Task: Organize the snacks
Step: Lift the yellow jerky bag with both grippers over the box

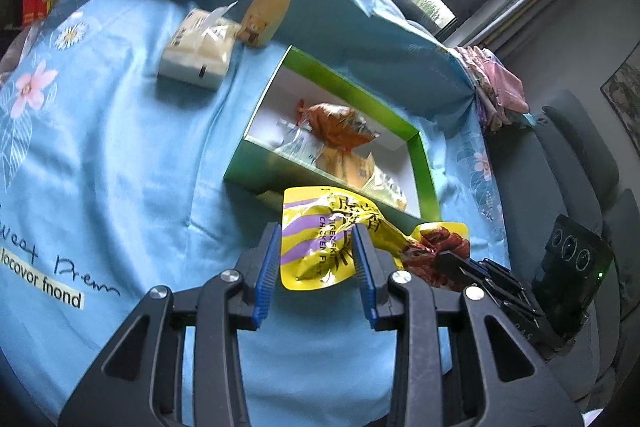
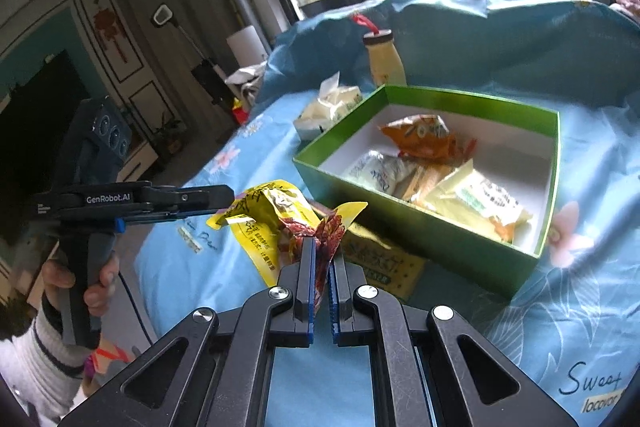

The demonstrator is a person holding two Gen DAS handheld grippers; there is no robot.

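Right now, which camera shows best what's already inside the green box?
The right wrist view: it looks down into the green box, packets spread plainly. In the left wrist view the box's near wall hides part of them.

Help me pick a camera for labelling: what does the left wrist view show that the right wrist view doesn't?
Only the left wrist view: the left gripper closed on the yellow chicken-feet packet from behind, and pink cloth at the table's far corner.

Only the right wrist view: the hand holding the left gripper's handle, a flat yellow packet beside the green box, and the right gripper pinching the packet's red end.

Both: the box with snacks inside, the tissue pack, the yellow bottle, the blue floral cloth.
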